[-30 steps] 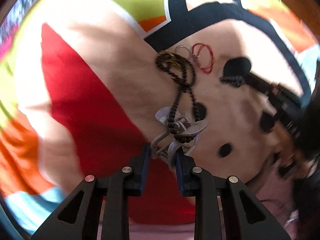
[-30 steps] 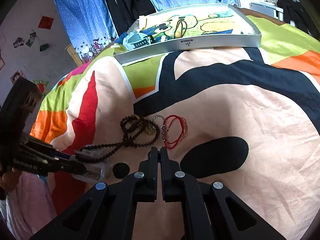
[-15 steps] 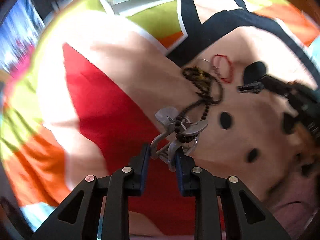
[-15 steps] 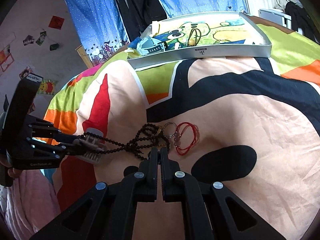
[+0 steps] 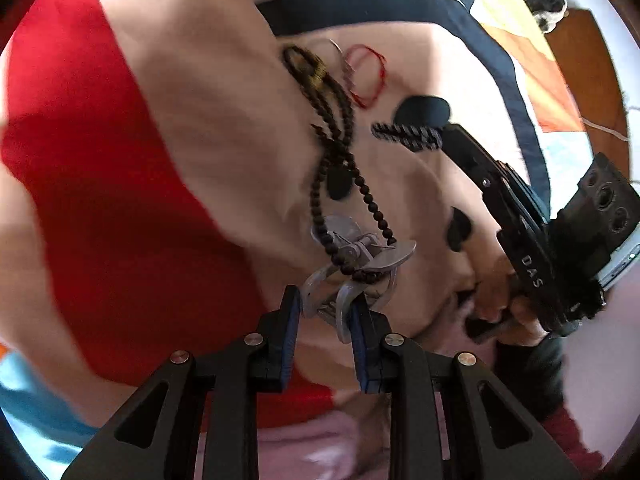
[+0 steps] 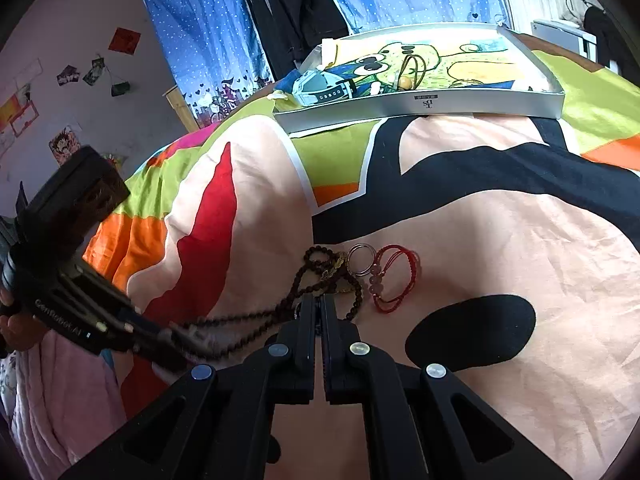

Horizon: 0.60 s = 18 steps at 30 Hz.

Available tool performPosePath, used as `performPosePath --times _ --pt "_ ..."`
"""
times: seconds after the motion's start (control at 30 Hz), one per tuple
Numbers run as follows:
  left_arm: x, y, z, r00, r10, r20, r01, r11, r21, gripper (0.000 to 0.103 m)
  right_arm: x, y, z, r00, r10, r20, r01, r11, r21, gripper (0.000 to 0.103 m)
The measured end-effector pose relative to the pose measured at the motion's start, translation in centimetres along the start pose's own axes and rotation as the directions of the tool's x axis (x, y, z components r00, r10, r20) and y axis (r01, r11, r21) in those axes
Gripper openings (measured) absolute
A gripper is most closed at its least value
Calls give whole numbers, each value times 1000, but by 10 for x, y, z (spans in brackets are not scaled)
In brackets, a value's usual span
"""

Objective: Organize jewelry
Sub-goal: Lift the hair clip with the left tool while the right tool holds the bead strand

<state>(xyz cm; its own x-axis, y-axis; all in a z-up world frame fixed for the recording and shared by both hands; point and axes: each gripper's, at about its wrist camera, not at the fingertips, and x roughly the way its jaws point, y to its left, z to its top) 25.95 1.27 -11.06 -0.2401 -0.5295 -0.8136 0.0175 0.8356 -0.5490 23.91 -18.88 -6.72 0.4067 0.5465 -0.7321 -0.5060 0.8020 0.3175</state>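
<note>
My left gripper [image 5: 325, 306] is shut on a silver hair claw clip [image 5: 352, 268]. A long dark bead necklace [image 5: 334, 148] is caught in the clip and trails over the bedspread to its coiled end [image 6: 320, 268]. My right gripper [image 6: 319, 304] is shut and empty, its tips resting at the necklace's coil. A silver ring [image 6: 361, 260] and a red cord bracelet with pink beads [image 6: 394, 276] lie just right of the coil. In the left wrist view the right gripper [image 5: 404, 134] reaches in from the right.
A shallow silver box lid [image 6: 424, 106] sits at the far side of the bed and holds a watch [image 6: 324, 88] and other jewelry. The colourful bedspread [image 6: 500, 240] covers everything. A pink blanket [image 6: 52, 400] lies at the near left.
My left gripper has pulled back and turned with the clip, drawing the bead necklace out in a longer line. My right gripper has lowered and moved forward onto the coil.
</note>
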Motion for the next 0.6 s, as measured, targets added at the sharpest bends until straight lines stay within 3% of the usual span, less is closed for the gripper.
performPosePath --times 0.1,0.23,0.43,0.6 --pt "15 -2 5 996 -72 -44 71 997 -19 20 -4 -4 0 1000 -20 1 20 1000 18 3" --pt "29 -5 11 994 -92 -66 90 996 -24 20 -16 -19 0 999 -48 13 47 996 69 3" --pt "36 -2 8 993 3 -120 -5 1000 -18 20 -16 -29 -2 999 -41 -17 43 993 114 3" --pt "16 7 -1 980 166 -112 -165 986 18 20 -6 -19 -2 999 -27 -39 29 997 72 3"
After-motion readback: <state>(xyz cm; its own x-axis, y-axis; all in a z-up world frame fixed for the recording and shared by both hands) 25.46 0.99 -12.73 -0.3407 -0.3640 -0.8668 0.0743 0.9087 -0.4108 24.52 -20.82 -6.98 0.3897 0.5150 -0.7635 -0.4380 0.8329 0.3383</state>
